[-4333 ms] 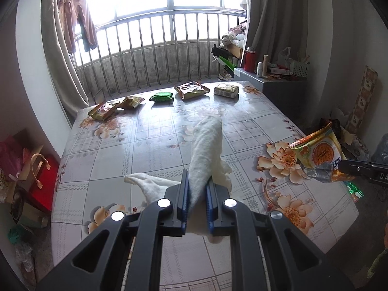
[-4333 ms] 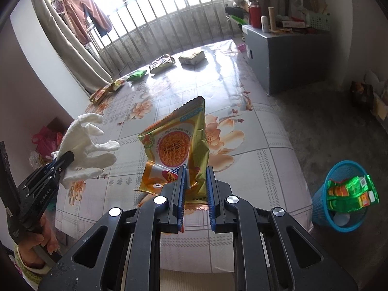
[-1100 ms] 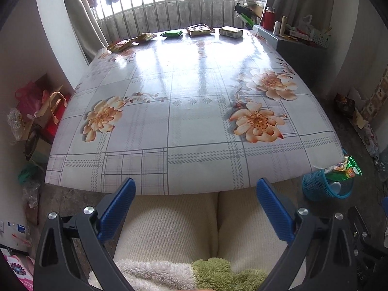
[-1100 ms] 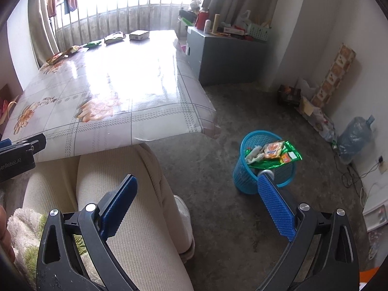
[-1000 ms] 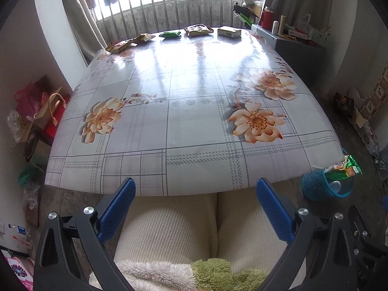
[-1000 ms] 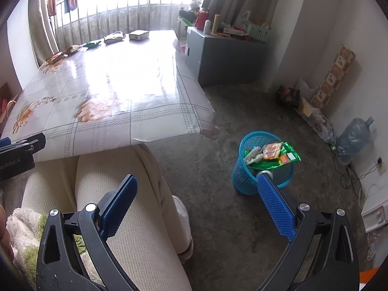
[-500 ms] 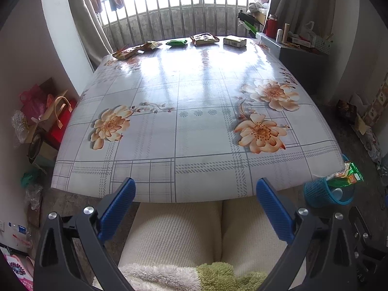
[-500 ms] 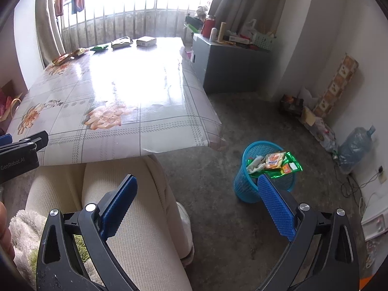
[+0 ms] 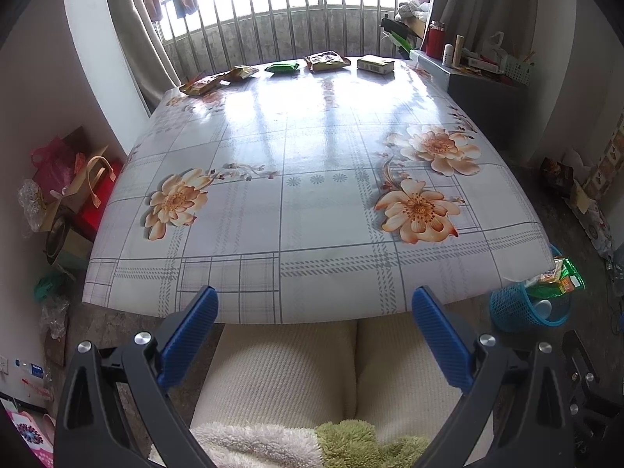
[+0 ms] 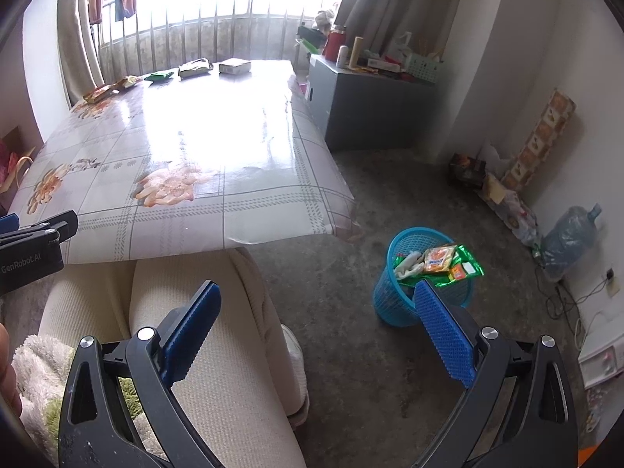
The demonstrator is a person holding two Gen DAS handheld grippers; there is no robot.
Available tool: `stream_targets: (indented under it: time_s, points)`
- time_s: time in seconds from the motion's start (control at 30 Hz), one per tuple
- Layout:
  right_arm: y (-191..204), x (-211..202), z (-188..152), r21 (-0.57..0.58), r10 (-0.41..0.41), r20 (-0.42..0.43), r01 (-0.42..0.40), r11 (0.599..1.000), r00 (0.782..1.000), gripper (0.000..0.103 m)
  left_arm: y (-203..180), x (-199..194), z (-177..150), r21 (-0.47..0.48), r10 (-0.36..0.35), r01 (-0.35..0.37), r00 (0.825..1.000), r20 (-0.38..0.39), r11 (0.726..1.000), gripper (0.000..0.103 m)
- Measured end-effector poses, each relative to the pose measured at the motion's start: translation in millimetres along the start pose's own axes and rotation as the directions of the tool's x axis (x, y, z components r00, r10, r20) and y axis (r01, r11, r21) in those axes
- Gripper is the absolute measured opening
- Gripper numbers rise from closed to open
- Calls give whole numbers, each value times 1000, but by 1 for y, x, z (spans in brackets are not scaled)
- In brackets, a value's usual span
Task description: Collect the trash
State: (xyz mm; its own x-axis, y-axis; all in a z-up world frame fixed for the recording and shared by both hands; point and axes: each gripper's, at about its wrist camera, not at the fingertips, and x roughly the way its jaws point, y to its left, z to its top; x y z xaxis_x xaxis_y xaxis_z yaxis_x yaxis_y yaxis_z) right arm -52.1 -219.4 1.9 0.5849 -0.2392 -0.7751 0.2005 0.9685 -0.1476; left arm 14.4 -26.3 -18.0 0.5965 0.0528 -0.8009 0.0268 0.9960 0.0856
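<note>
Both of my grippers have let go since a few seconds back: the white glove and the orange snack bag I was pinching then now lie in the blue plastic mesh waste basket [image 10: 405, 292], which stands on the grey concrete floor [image 10: 351, 351] off the near right corner of the table. From the right wrist view I see the white glove [image 10: 407, 265] against the basket's left rim, the orange snack bag [image 10: 438, 259] beside it, and green foil wrappers [image 10: 468, 267] sticking out over the right rim. My right gripper [image 10: 316, 335] hangs above the floor with its blue-padded fingers [image 10: 442, 331] spread wide and nothing between them. My left gripper [image 9: 314, 335] is likewise spread wide and empty, held over my lap in cream ribbed trousers [image 9: 280, 370] at the near edge of the table. Its glossy flowered tablecloth [image 9: 312, 195] is lit by the barred window. Along the far edge sit a row of snack packets [image 9: 218, 80], a green packet [image 9: 282, 67], another flat packet [image 9: 327, 60] and a small box [image 9: 375, 64]. A grey cabinet [image 10: 370, 109] stands to the right of the table.
</note>
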Motion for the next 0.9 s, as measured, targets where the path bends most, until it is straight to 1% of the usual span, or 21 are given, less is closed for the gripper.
stream_targets:
  time_s: [0.6, 0.9]
  points:
    - [-22, -3, 1, 45, -57, 1, 57, 997, 998, 95, -10, -4, -1, 12, -31, 31, 1000, -5, 999, 97]
    - [-32, -4, -2, 69, -75, 1, 75, 995, 997, 95, -19, -8, 1, 26, -40, 39, 999, 5, 999, 97]
